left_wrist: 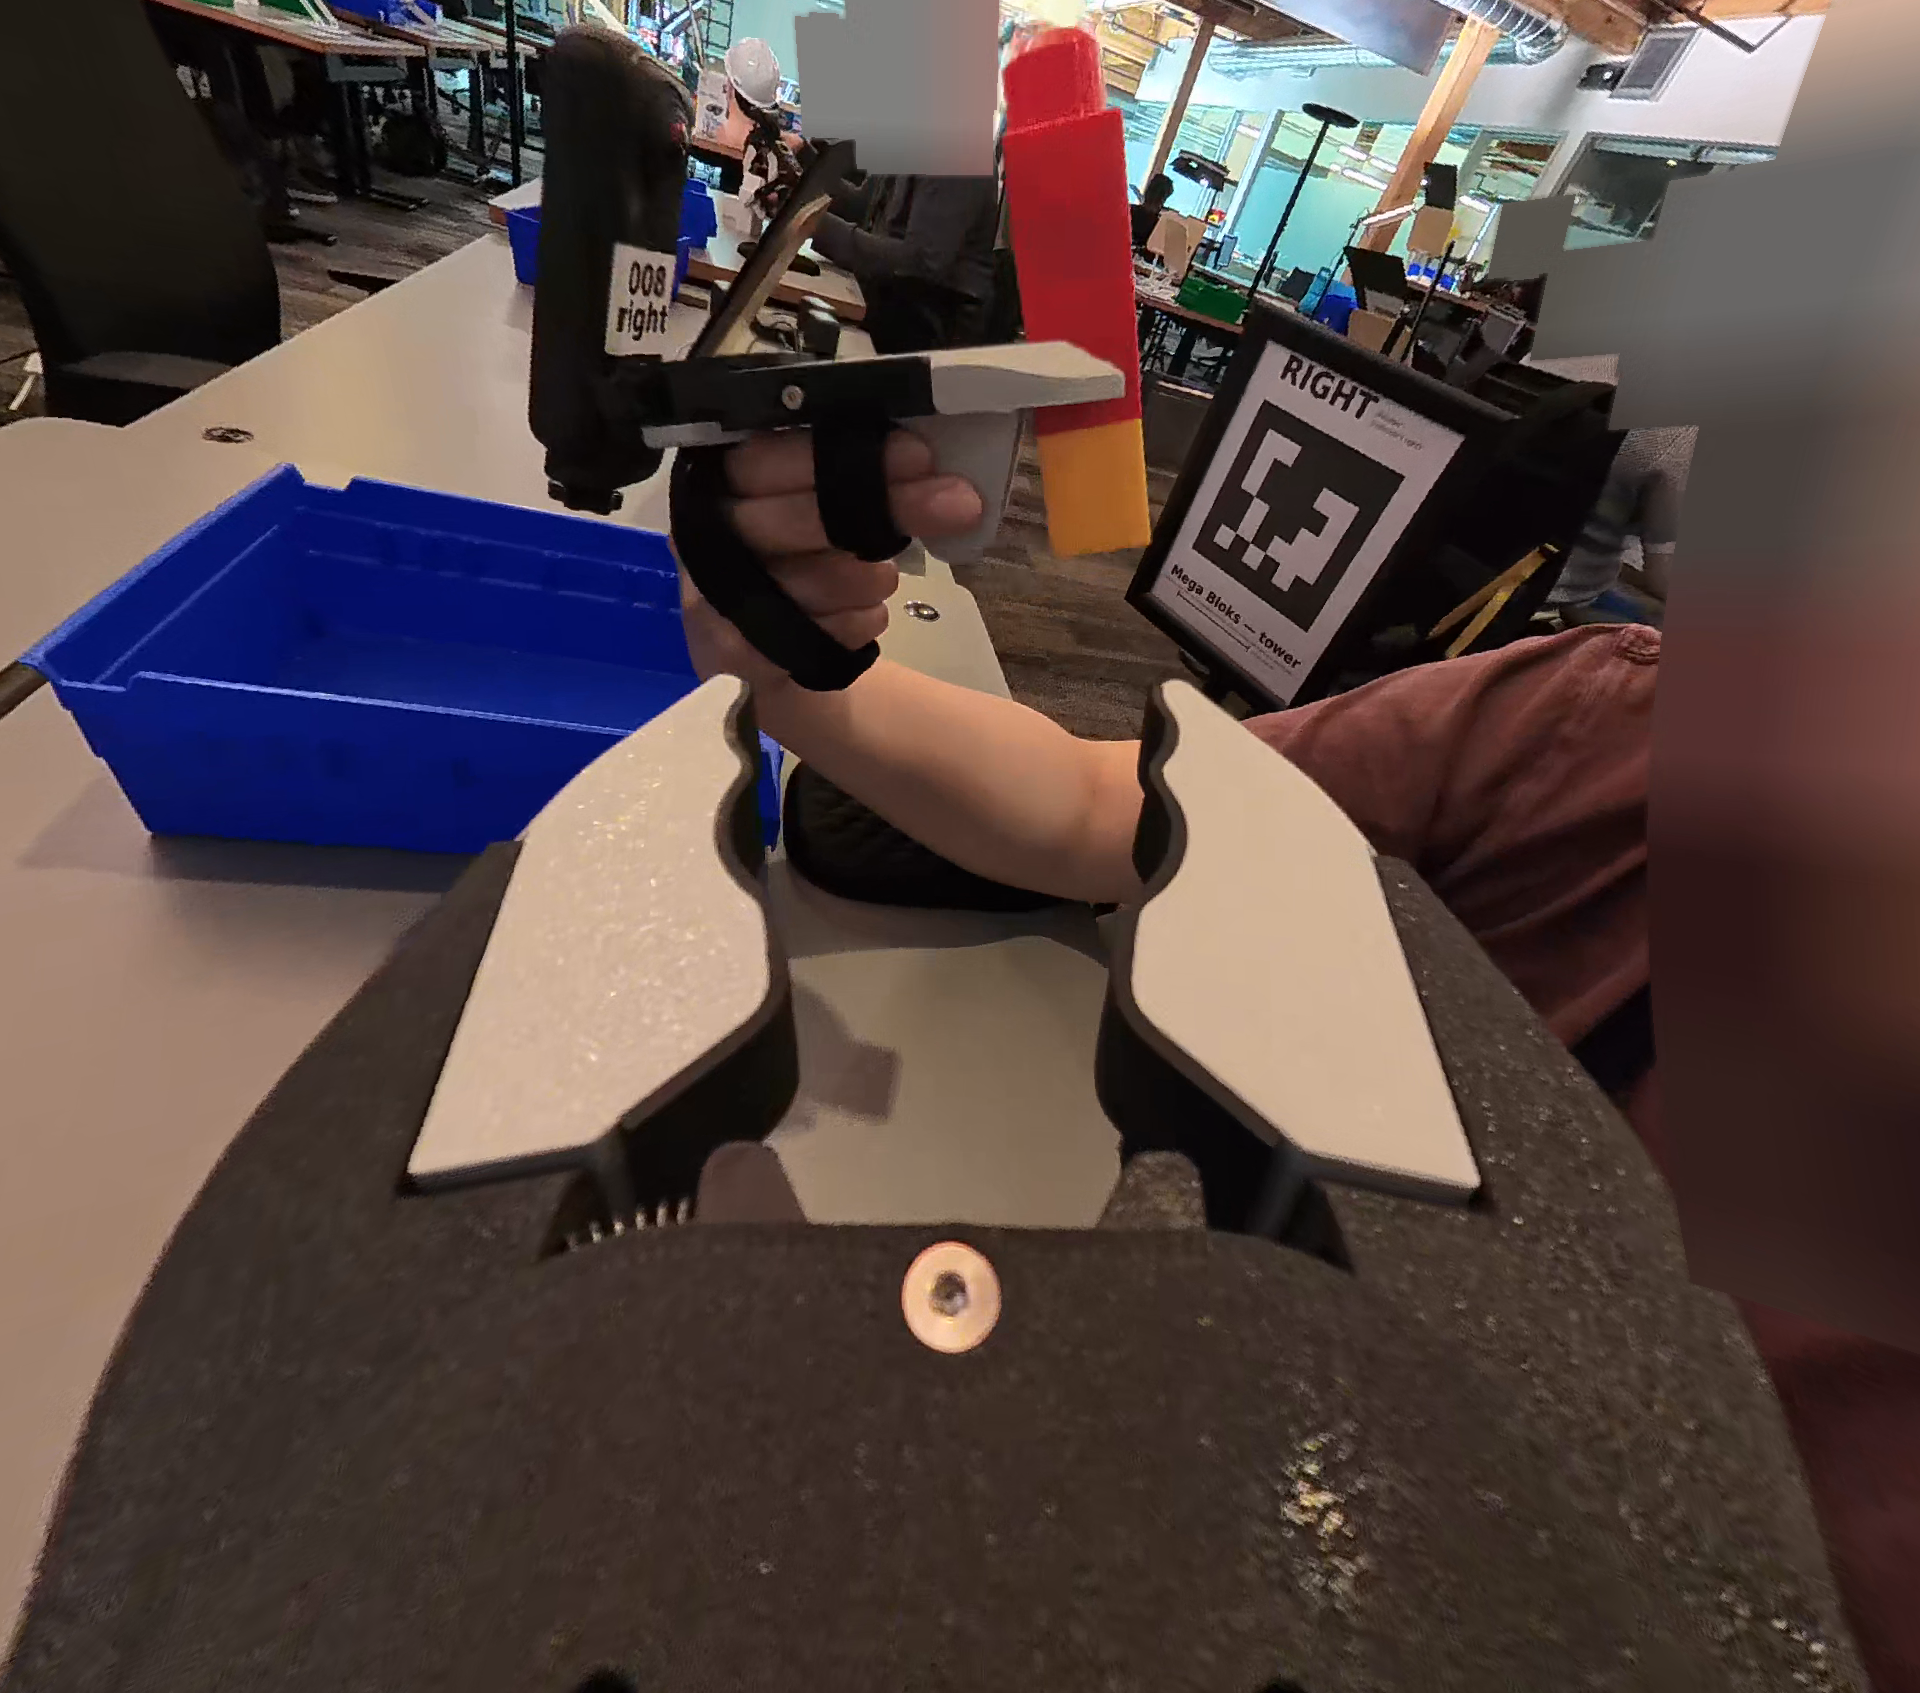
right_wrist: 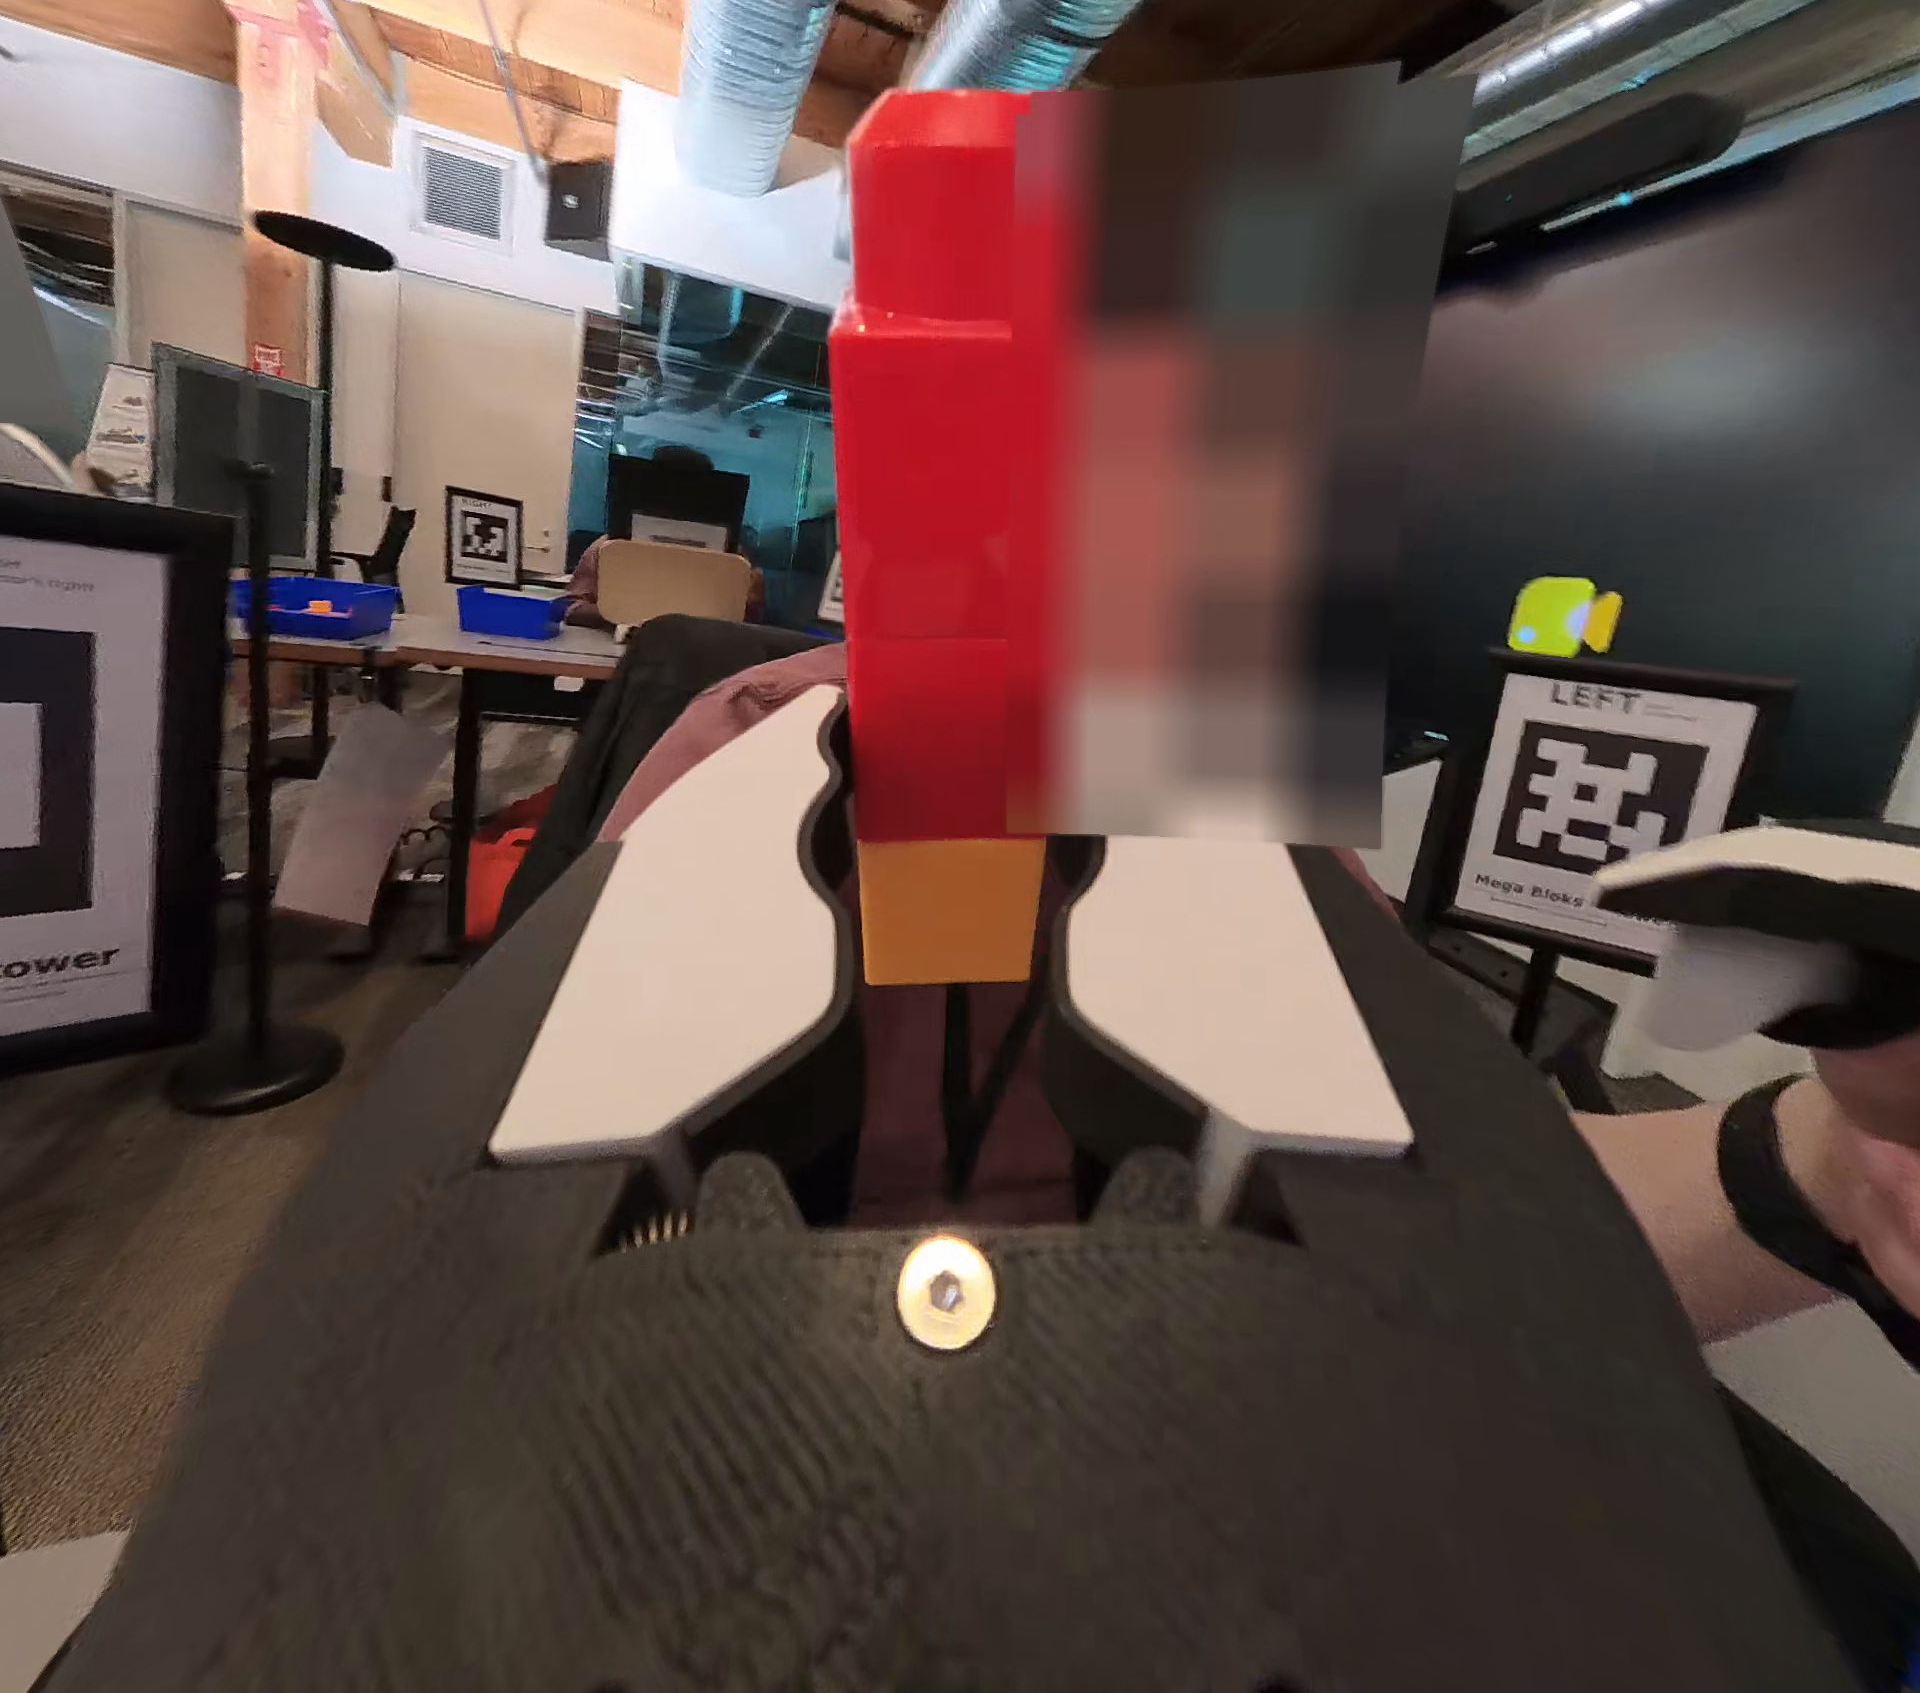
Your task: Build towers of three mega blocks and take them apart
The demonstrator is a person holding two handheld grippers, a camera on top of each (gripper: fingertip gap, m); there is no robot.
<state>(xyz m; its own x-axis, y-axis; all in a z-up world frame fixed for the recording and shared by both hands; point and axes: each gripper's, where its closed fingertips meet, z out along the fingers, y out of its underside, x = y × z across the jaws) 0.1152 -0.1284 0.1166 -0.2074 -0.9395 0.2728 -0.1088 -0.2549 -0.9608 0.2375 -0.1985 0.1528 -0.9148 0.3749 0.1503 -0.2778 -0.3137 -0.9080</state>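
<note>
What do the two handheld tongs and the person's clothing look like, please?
Both tongs, left and right, have textured black bodies, flat pale-grey fingers with wavy black pads and a silver screw. The right one has black finger loops, a white label. Sleeve: maroon.

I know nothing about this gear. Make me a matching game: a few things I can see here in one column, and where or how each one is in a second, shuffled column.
Things:
1. Blue bin
2. Orange block
3. Left hand-held gripper
4. Red blocks

States:
A. open, holding nothing
B. bottom of the tower
C. on the grey table
D. stacked above the orange block

Pairs: 1-C, 2-B, 3-A, 4-D
</note>
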